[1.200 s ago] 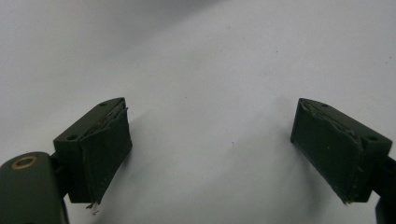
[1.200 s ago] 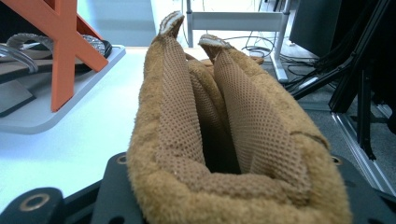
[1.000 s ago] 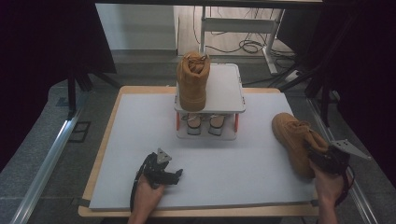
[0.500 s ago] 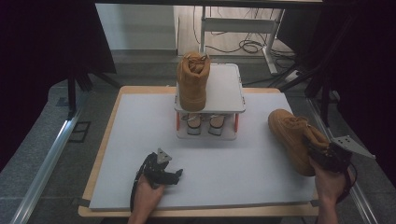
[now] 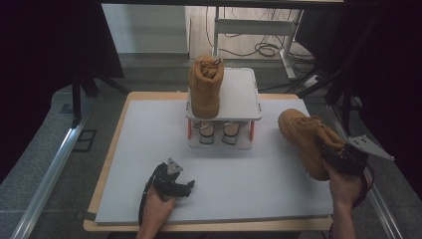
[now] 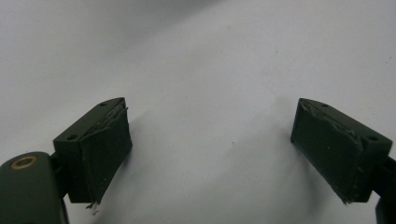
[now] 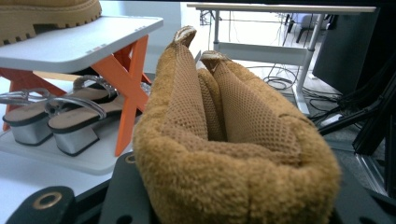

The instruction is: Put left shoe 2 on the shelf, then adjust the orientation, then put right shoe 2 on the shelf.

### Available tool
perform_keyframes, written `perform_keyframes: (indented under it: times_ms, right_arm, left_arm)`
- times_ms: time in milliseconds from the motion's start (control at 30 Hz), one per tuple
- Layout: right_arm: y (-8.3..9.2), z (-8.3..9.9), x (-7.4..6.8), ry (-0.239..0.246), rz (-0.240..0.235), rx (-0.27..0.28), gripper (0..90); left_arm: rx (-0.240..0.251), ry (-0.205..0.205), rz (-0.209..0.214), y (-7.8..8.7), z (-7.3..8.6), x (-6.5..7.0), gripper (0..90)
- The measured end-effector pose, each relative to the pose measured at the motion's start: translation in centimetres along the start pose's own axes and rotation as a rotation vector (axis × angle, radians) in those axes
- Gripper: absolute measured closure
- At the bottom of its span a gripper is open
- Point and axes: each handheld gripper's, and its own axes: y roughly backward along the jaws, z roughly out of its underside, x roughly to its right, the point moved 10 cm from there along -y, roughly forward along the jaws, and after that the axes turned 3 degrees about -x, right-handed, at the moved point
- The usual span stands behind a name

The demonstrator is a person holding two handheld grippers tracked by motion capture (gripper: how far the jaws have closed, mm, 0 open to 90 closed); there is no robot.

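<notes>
On the rack at the table's far middle we see one boot on top, sandals beneath (side by side); the second boot lies right.

We saw a tan boot, fuzzy fleece collar, mesh lining; matt white table mat; glossy silver sandals under smooth plastic rack.

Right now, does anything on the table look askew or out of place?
Yes. The tan suede boot in the right gripper is tipped, toe angled towards the small white shoe rack, while its mate stands upright on top. The silver-heeled sandals sit neatly below.
</notes>
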Motion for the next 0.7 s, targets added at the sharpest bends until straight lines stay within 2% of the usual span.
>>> perform_keyframes:
  times_ms: [700]
  right_arm:
    - [-1.1,-3.7,-1.6,-0.003,-0.002,0.056,55.9]
  left_arm:
    - [-0.002,0.0,0.001,0.0,0.0,0.0,11.6]
